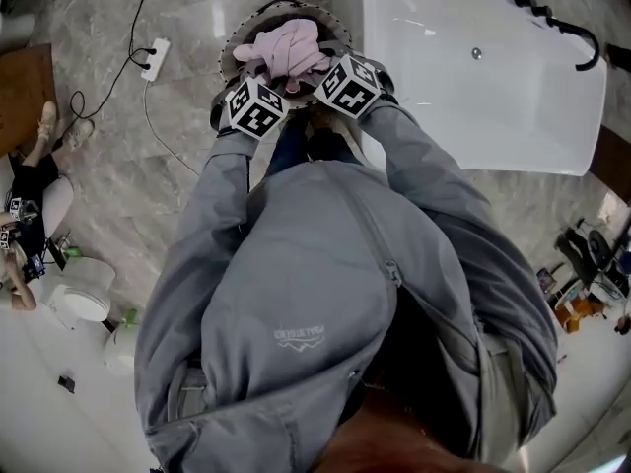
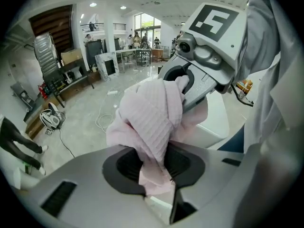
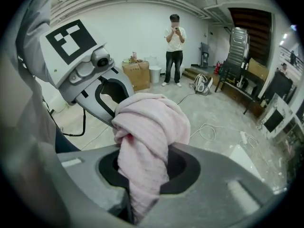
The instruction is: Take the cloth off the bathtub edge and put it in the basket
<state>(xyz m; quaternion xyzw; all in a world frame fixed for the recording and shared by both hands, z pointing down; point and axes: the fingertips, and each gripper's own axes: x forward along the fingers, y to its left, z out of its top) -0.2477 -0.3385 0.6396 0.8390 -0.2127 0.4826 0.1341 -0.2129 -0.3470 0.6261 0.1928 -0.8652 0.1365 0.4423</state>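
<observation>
place: staged bathroom in hall | cues: bathtub (image 1: 473,77), marble floor (image 1: 187,175), staircase (image 3: 251,23)

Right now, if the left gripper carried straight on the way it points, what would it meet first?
Probably the basket: the left gripper, shut on the pink cloth, points down into it. Depth is unclear.
</observation>
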